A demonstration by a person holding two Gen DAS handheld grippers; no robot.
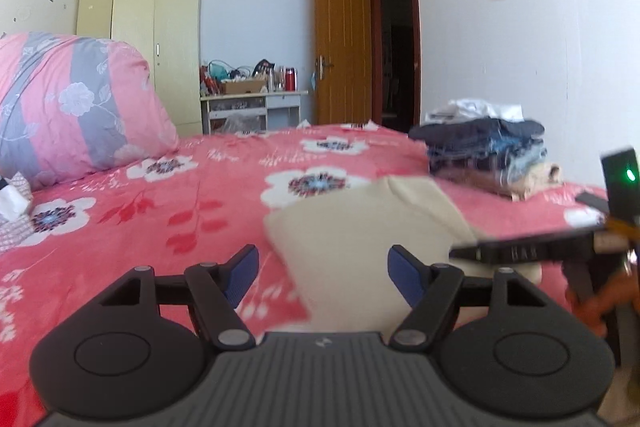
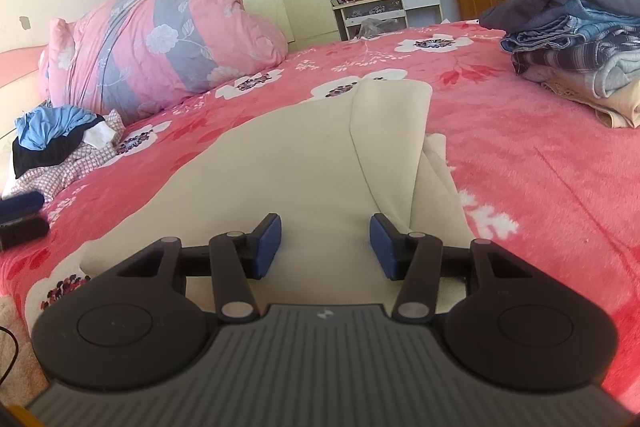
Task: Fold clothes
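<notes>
Lying on the pink floral bedspread (image 2: 520,167), the cream fabric garment (image 2: 300,163) is partly folded, one flap doubled over its right side. The right claw (image 2: 325,247) hovers over its near edge, blue pads (image 2: 267,247) spread apart and pinching nothing. The left claw (image 1: 323,277) is likewise spread and empty above the garment's left part. A stack of folded clothes (image 2: 576,43) sits well apart at the right.
</notes>
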